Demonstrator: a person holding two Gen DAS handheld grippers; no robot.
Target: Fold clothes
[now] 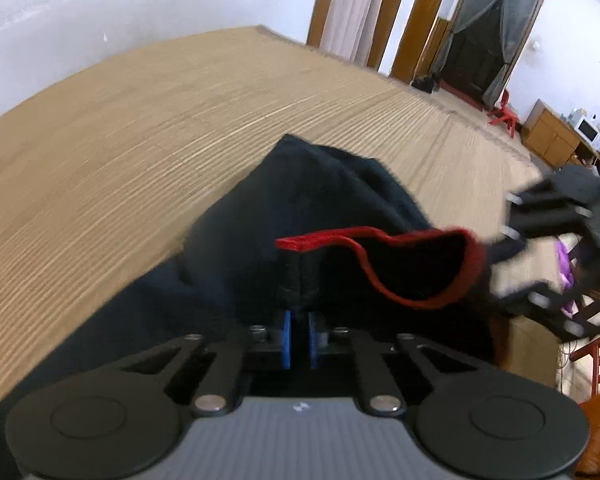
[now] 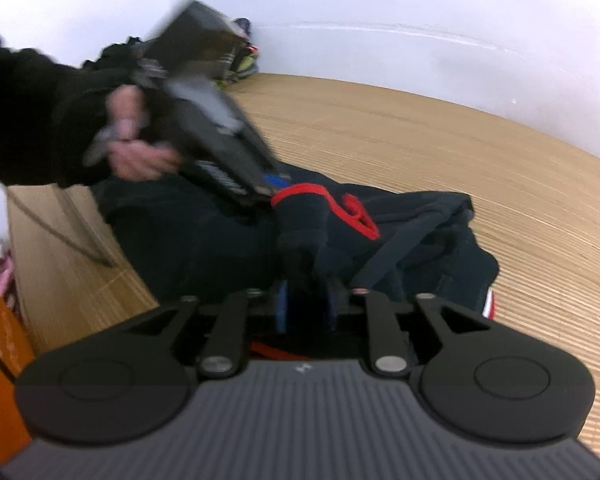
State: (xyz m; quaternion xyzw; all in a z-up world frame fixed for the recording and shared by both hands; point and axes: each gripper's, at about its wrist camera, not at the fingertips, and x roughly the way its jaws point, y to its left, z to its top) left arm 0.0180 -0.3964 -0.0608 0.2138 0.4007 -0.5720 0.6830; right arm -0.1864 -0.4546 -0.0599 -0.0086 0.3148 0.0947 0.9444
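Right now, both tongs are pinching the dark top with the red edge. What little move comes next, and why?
Probably lift both tongs, left tongs and right tongs, a bit and pull apart. The dark top lies bunched on the mat, its red edge sagging, so it needs flattening before any fold.

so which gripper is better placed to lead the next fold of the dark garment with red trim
Probably left: the left gripper is pinched shut on the dark garment's red-trimmed edge; the right gripper holds bunched cloth lower down.

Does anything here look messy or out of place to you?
The dark garment lies bunched and rumpled on the woven mat, not yet folded. Its red-edged opening is pulled up, pinched by the left gripper and right gripper. Otherwise nothing looks spilled or damaged.
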